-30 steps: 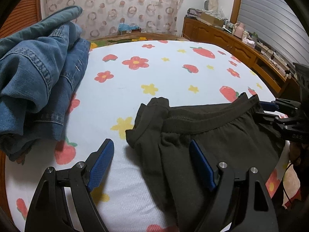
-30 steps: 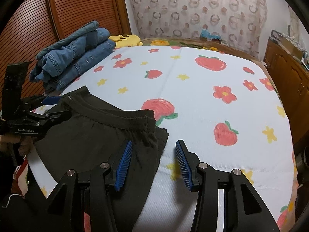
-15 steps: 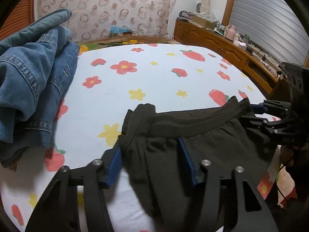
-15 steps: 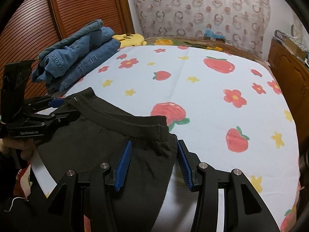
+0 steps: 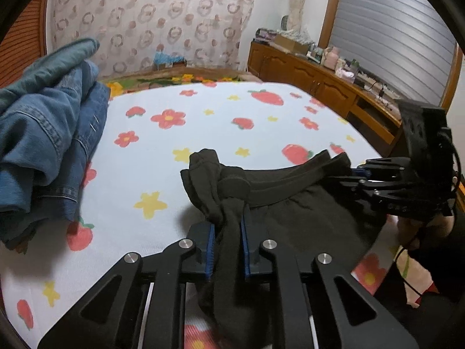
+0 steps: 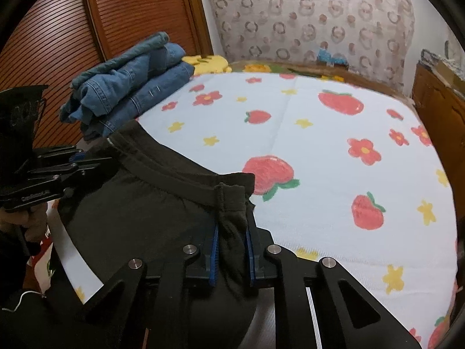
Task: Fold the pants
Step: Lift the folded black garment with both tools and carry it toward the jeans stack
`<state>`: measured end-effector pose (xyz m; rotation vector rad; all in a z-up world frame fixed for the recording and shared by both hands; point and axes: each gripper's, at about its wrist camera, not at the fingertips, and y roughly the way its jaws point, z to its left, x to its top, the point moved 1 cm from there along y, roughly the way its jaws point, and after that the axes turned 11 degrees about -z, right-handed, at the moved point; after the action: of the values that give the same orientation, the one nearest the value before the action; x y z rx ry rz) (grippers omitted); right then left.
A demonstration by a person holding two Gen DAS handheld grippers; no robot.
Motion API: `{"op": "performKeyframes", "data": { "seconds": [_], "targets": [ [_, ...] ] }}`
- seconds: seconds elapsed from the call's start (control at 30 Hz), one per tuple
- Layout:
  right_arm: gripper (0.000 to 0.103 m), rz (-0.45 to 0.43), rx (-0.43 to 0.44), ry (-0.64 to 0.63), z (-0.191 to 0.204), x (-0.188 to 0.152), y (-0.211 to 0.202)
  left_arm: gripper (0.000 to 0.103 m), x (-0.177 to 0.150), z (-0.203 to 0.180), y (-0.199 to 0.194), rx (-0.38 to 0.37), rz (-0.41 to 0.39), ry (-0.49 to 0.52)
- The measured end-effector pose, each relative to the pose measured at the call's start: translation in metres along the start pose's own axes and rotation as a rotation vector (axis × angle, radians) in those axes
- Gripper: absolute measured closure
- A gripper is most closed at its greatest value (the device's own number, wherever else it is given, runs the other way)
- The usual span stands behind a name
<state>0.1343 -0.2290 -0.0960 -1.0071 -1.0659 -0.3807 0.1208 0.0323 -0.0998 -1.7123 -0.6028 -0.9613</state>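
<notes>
A bed [image 6: 319,151] with a strawberry-print sheet carries folded jeans [image 6: 128,87] at its far corner. Dark pants [image 5: 290,203] lie at the near edge, waistband forward. The left tongs [image 5: 228,244] and right tongs [image 6: 232,254] have just been closing, and each now pinches a waistband corner. No fold looks made yet; all folding remains.

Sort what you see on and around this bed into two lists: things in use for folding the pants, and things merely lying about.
In use:
- black pants, waistband bunched at both ends
- left tongs, just closed on one end
- right tongs, just closed on the other end

Lying about:
- heap of blue jeans on the bed
- clutter on the wooden cabinet
</notes>
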Motion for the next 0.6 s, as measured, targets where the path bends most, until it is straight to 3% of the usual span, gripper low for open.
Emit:
{"op": "performKeyframes", "data": {
  "seconds": [0.6],
  "targets": [
    [0.089,-0.217,-0.005,-0.112,0.035,0.041,-0.071,0.087,0.052,-0.012,-0.069,0.047,-0.206,0.063]
  ]
}}
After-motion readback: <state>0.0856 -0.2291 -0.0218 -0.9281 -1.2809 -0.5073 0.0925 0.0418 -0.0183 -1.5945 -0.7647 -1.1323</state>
